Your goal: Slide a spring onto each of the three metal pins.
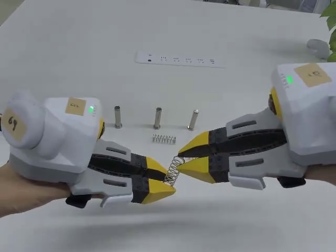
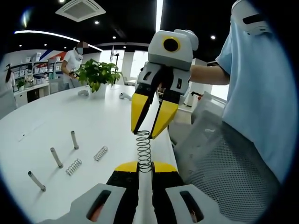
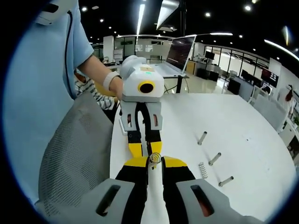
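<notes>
Gripping one spring (image 1: 173,170) at lower centre: left hand-held gripper (image 1: 169,181) and right hand-held gripper (image 1: 181,159) each clamped an end, above the table (image 1: 79,42).

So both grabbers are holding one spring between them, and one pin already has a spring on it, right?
Not quite. No pin has a spring on it yet: the head view shows all three pins standing bare. The left gripper and right gripper do hold one spring between them.
</notes>
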Demonstrator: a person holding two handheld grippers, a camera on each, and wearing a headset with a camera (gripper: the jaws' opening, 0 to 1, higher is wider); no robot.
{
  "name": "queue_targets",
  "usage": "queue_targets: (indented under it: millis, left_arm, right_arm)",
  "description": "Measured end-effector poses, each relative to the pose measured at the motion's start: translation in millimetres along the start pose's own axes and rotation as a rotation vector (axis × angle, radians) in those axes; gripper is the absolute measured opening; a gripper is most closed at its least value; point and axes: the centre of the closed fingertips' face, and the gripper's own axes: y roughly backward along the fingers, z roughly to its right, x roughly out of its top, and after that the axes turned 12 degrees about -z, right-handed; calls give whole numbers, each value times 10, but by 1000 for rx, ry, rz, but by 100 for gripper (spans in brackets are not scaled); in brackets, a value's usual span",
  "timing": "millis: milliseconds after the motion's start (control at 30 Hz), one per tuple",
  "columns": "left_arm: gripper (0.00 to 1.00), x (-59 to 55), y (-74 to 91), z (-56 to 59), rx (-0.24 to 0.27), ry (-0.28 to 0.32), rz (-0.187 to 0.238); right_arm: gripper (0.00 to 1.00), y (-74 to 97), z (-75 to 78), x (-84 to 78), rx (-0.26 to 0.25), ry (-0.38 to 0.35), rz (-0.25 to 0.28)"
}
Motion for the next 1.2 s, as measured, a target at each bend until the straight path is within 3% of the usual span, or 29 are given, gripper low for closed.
queue_targets:
  millis: [367, 633, 767, 1033, 1200]
  left_arm:
    - [1, 5, -27, -2, -1, -9, -5]
    - [1, -20, -61, 24, -9, -24, -21]
    - [1, -49, -74, 31, -14, -34, -37]
    - [1, -97, -96, 59, -22, -62, -67]
    - [1, -122, -113, 83, -27, -78, -86]
  right_arm:
    - [8, 3, -5, -21, 5, 4, -12]
    - [18, -4, -33, -18, 24, 19, -32]
    - [19, -17, -45, -65, 41, 73, -89]
    - [15, -69, -152, -163, 156, 172, -227]
    - [13, -141, -148, -166, 186, 219, -281]
